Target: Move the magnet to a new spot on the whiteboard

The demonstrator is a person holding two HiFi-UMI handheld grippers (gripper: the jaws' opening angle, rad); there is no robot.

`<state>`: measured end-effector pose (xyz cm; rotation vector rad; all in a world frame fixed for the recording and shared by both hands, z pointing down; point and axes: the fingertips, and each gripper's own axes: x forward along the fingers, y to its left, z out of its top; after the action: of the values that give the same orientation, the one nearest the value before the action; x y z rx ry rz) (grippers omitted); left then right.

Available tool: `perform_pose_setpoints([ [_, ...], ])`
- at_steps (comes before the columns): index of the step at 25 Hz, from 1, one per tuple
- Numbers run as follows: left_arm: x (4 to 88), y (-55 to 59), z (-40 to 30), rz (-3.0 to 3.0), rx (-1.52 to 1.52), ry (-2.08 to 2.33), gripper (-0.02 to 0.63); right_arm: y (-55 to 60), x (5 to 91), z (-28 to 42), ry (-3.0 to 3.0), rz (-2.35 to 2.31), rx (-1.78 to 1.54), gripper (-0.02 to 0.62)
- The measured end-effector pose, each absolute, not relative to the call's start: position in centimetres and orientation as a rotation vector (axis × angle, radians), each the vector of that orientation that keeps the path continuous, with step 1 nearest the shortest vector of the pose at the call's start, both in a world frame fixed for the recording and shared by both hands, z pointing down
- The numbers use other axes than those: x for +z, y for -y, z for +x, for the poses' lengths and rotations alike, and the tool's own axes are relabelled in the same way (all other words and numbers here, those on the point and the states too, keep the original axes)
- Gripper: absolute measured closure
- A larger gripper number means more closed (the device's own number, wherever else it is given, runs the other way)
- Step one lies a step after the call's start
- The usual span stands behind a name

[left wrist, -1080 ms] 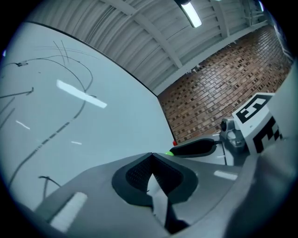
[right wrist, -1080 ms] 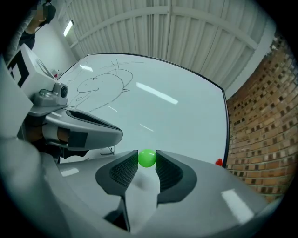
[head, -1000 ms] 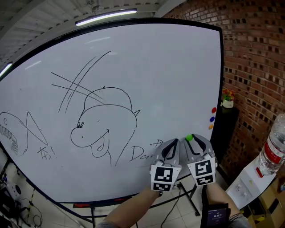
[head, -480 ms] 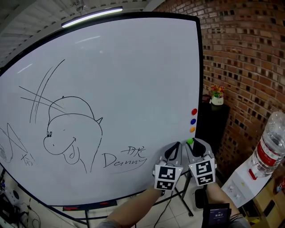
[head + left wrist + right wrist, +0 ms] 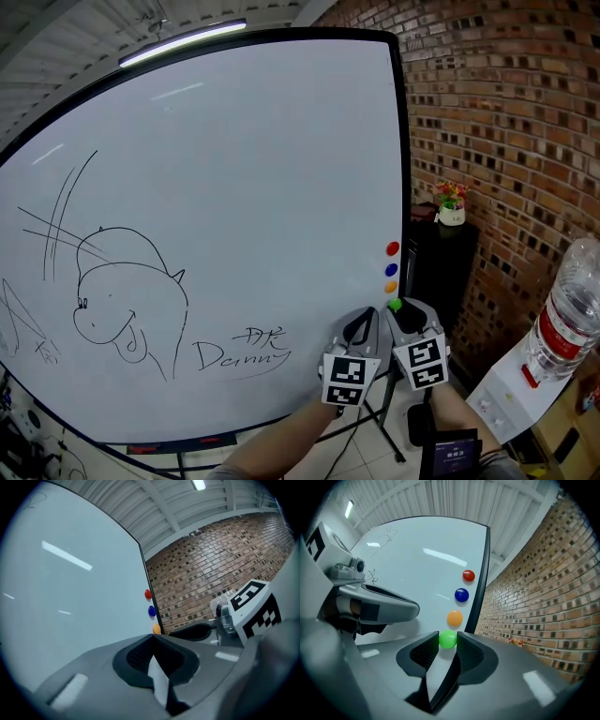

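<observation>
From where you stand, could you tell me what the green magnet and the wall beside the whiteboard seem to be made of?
The green magnet: probably glossy plastic, a smooth rounded cap with a soft sheen. The wall: bare brick, matt, reddish courses with pale mortar lines.

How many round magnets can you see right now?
4. The red magnet, blue magnet and orange magnet sit in a column near the whiteboard's right edge. The green magnet is just below them, gripped by the right gripper. I see no others.

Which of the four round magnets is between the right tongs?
The green magnet, gripped by the right tongs; the red, blue and orange ones sit on the whiteboard.
</observation>
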<state>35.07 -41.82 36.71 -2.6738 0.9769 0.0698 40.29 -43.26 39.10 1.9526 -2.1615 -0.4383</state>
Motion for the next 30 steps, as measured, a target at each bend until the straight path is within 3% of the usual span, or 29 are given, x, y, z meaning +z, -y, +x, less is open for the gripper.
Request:
perform_pose_setpoints([
  [30,36.2,42.9,34.4,-2.654,0.081,-0.988,0.607,45.9,40.0,40.1,2.166,1.864,-0.405,0.462],
])
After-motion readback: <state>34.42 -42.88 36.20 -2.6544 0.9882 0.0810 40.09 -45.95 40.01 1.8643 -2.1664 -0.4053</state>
